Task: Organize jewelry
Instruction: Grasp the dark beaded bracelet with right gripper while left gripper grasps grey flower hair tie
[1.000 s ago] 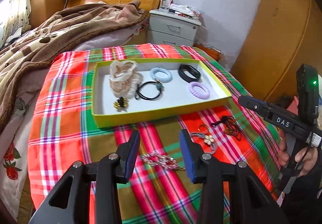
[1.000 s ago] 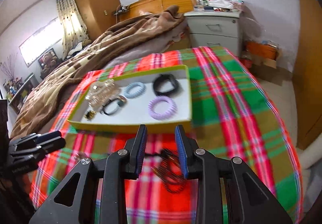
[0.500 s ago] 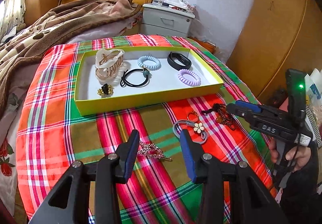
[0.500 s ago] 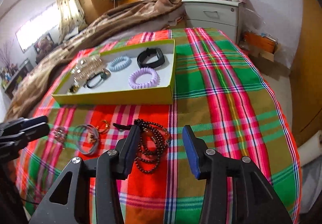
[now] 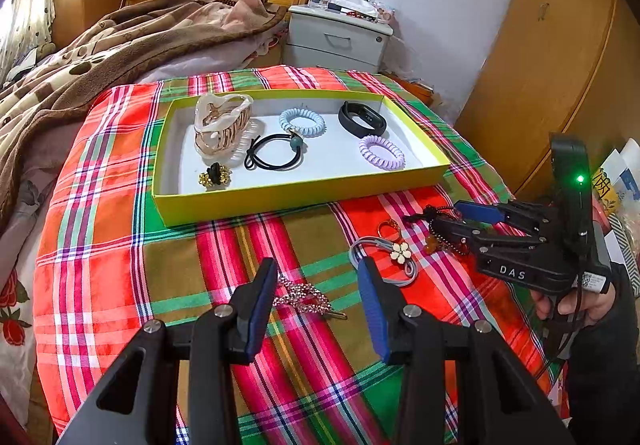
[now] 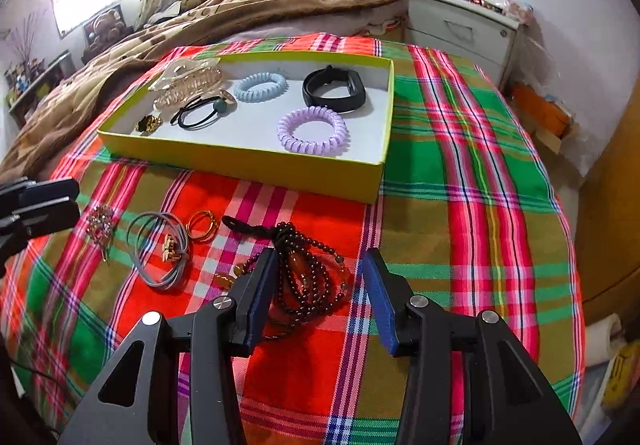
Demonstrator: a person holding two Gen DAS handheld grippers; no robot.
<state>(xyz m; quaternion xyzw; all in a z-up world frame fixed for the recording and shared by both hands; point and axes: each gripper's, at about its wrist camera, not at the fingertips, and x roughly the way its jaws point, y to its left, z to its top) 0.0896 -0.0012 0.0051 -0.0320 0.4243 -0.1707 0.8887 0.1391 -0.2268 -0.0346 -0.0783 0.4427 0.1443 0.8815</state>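
Right wrist view gives you the dark bead bracelet low centre, between your right gripper's released blades, just widened. Left view alone shows your hand; left gripper released over the rhinestone clip. Yellow tray holds the purple coil tie, upper centre.

Tray sits toward far side of tabletop; bed behind, nightstand behind-right. In tray: hair claw far left, 2 coil ties, watch band at right. Before tray, left to right: hairpin, looped tie, ring, bead bracelet.
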